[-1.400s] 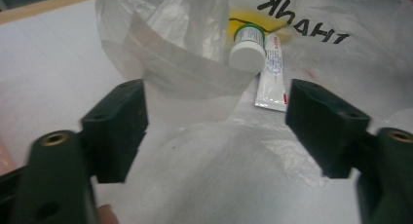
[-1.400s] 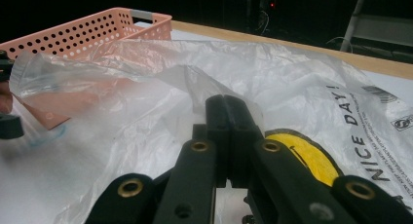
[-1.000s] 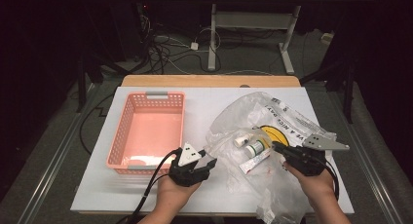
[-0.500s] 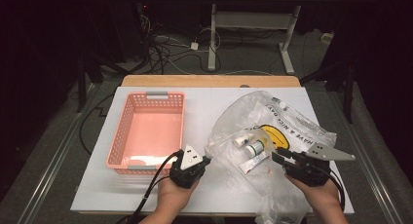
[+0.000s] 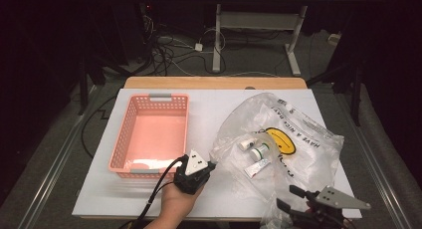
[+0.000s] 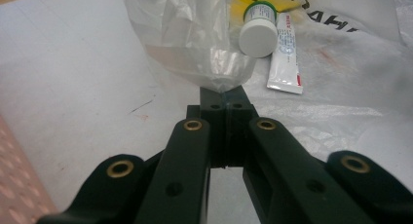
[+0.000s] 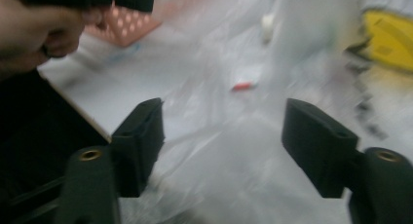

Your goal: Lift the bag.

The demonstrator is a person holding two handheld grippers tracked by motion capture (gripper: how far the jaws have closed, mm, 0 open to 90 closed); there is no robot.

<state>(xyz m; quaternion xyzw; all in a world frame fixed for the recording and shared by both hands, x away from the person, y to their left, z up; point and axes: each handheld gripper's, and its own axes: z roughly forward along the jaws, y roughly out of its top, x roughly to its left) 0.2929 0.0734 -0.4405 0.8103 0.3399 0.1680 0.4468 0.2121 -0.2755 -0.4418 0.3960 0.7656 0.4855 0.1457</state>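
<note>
The plastic bag (image 5: pixel 278 149) sprawls right of centre in the high view, its long axis running from lower left to upper right. The left gripper (image 5: pixel 208 166) is clamped on its near edge; the right gripper (image 5: pixel 287 199) stands apart at the bottom right. Inside lie a white-capped bottle (image 5: pixel 258 152) and a tube (image 5: pixel 257 168). The pink basket (image 5: pixel 152 135) sits left.

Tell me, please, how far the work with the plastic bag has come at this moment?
Early stage. Done: nothing lies in the pink basket. In hand: the left gripper is shut on an edge of the plastic bag; the right gripper is open near the bag's front corner. Left: the white-capped bottle and the tube remain with the bag.
</note>
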